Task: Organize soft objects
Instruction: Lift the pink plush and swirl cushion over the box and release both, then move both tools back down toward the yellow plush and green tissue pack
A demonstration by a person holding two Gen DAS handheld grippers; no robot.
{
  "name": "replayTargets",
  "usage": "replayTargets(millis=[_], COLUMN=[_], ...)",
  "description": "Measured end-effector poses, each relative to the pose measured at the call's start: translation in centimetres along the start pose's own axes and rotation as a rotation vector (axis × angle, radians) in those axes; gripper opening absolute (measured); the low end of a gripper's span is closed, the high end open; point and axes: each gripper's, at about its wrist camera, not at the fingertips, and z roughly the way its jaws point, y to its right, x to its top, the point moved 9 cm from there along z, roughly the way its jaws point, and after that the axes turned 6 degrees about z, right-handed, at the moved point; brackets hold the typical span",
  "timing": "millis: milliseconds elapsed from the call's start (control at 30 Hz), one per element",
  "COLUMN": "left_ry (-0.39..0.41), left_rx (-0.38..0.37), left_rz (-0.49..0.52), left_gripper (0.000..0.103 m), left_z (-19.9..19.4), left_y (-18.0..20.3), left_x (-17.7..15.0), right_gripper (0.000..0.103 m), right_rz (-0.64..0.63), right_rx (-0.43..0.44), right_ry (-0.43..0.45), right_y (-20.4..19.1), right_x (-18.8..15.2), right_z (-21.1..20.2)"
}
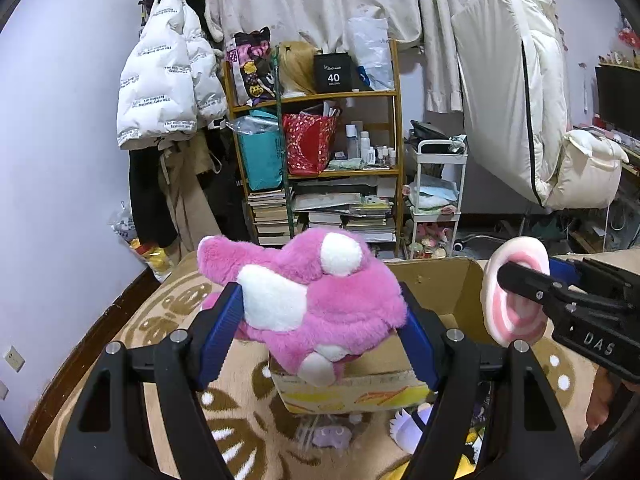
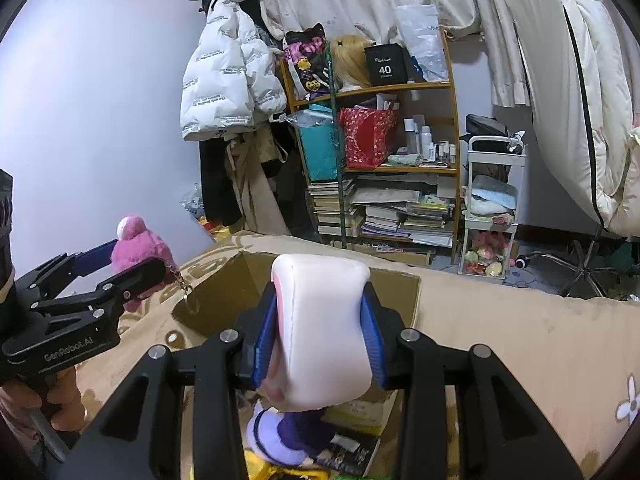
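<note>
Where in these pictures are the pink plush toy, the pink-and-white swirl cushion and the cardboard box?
pink plush toy (image 1: 320, 300), left wrist view, on its furry body.
swirl cushion (image 2: 324, 332), right wrist view, on its white edge.
cardboard box (image 2: 224, 280), right wrist view, on its inner wall.

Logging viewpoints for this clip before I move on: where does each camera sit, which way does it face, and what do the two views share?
Left wrist: sits on the left gripper, facing the shelf; own jaws clamp the pink plush; the right gripper enters from the right side.
Right wrist: sits on the right gripper, facing the same shelf; own jaws squeeze the white and pink cushion; the left gripper and a hand show at left.
Shared: shelf, white jacket, cardboard box, both toys.
</note>
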Motion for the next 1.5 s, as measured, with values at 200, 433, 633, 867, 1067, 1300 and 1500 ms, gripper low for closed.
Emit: replayTargets(millis=[200,433,633,867,1067,1300,1500], left_ry=[0.000,0.011,-0.007,-0.008,-0.068,-0.108,-0.118], left_rx=[-0.001,-0.020,-0.057,-0.094,-0.098,-0.119,-0.080], left_rz=[0.001,0.036,0.045,0.084,0.073,0.060,0.082], left_gripper=[0.074,0.074,0.074,0.074,0.077,0.083,0.090], left_z=[1.2,3.2,4.8,5.7,7.1,7.7,7.5], left_y=[-0.3,0.4,1.4,3.2,3.5,3.5,3.4], left_x=[0.2,0.5,0.2,0.0,-1.2,-2.2,-2.6], right_gripper=[0.041,0.042,0.043,0.048,0.050,0.057,0.074], right_rz=[-0.004,0.020,0.031,0.051,0.091,0.084,0.122], right_rx=[0.002,-0.008,0.002,0.018,0.030,0.013,0.003], right_ry=[-0.036,-0.052,-0.059,-0.061,-0.103,-0.127,-0.106], right_y=[0.4,1.1,1.4,1.5,2.0,2.0,2.7], right_x=[-0.6,-1.3,-1.5,-1.5,-2.1,-2.6,-2.2], right_z=[2.0,4.3,5.1,5.3,6.1,6.0,5.1])
